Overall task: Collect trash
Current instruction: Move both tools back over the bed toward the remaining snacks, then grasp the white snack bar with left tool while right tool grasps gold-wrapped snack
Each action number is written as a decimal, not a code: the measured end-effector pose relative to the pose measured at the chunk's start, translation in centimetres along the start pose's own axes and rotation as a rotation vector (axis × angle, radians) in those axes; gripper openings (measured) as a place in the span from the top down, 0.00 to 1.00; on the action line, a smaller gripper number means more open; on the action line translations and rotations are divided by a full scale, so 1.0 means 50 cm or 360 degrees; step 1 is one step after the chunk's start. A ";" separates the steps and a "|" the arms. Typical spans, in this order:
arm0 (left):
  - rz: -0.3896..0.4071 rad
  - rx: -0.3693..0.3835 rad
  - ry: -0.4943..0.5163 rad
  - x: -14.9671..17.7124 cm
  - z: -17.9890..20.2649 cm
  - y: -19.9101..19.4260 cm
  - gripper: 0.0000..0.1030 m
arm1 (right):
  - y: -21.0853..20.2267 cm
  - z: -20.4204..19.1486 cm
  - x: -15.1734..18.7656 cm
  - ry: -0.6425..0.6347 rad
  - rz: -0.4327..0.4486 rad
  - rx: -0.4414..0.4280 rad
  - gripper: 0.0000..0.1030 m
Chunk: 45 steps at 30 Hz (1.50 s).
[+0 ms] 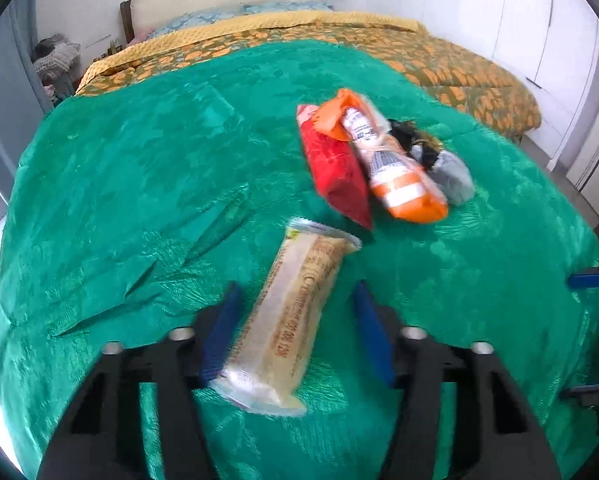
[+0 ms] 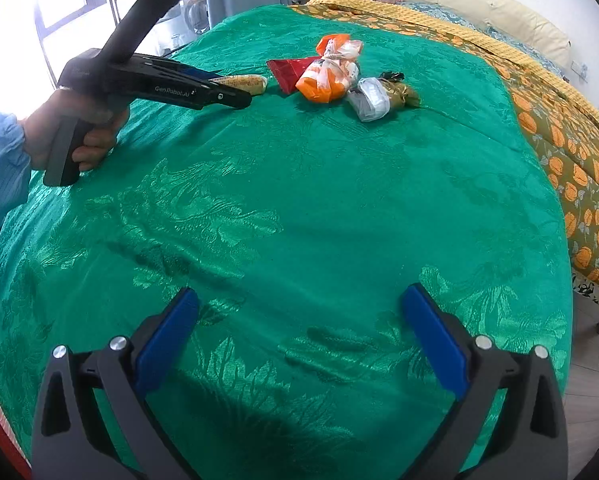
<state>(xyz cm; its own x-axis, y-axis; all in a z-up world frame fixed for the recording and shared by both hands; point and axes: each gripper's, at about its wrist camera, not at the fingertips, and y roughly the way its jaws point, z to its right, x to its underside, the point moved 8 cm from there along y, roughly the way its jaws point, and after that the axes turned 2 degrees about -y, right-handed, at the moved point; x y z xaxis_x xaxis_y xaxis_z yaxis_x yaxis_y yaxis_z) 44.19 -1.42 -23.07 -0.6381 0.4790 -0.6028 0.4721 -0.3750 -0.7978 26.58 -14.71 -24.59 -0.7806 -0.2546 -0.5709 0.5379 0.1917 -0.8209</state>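
Green shiny cloth point(image 2: 299, 200) with a woven leaf pattern covers the bed; beyond it lies a quilt point(image 2: 571, 168) with orange pumpkins. The left wrist view shows the left gripper point(image 1: 295, 292) with its blue fingers point(image 1: 219, 332) on both sides of a long cream wrapper point(image 1: 291, 320); the left finger touches it, but the right one stands a little apart. Farther on the cloth lie a red packet point(image 1: 339, 172), an orange and white bag point(image 1: 395, 168) and a grey bundle point(image 1: 451, 176), all touching. Only the right wrist view shows the hand point(image 2: 79, 132) with a blue sleeve holding the left tool, and the right gripper point(image 2: 299, 308) with fingers wide apart over bare cloth.
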 end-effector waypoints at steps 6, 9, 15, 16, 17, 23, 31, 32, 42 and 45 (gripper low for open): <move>0.0032 -0.0101 -0.0307 0.033 0.002 -0.072 0.83 | 0.000 0.000 -0.001 0.0001 0.0000 -0.0001 0.04; 0.0028 -0.0115 -0.0445 0.093 0.041 -0.128 0.83 | 0.001 -0.001 -0.001 0.0001 0.0001 -0.0001 0.04; 0.0043 -0.0195 -0.0478 0.189 0.156 -0.175 0.81 | 0.001 -0.001 0.001 0.0006 0.0006 -0.0009 0.04; 0.0042 -0.0215 -0.0470 0.197 0.166 -0.171 0.78 | 0.001 0.000 0.001 0.0010 0.0008 -0.0015 0.04; 0.0038 -0.0226 -0.0472 0.203 0.170 -0.166 0.72 | 0.000 0.000 0.001 0.0013 0.0010 -0.0018 0.04; 0.0016 -0.0227 -0.0523 0.213 0.166 -0.159 0.15 | -0.024 0.056 -0.040 0.0097 0.0094 0.0036 0.05; -0.0054 -0.0262 -0.0428 0.210 0.181 -0.141 0.05 | 0.066 0.187 -0.208 0.0596 0.0081 0.0024 0.33; -0.0051 -0.0258 -0.0431 0.210 0.180 -0.142 0.05 | 0.082 0.198 -0.228 0.0684 0.0096 -0.0004 0.33; -0.0054 -0.0262 -0.0432 0.205 0.176 -0.137 0.05 | 0.141 0.191 -0.280 0.0768 0.0085 -0.0071 0.58; -0.0056 -0.0264 -0.0429 0.204 0.176 -0.136 0.05 | 0.103 0.186 -0.264 0.0670 0.0105 -0.0053 0.58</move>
<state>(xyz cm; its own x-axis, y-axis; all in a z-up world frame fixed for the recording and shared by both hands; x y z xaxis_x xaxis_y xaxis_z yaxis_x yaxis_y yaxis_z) 29.13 -0.97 -23.67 -0.7836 0.2533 -0.5673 0.5256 -0.2165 -0.8227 42.63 -19.15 -21.38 -0.8105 0.1674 -0.5613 0.5857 0.2270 -0.7781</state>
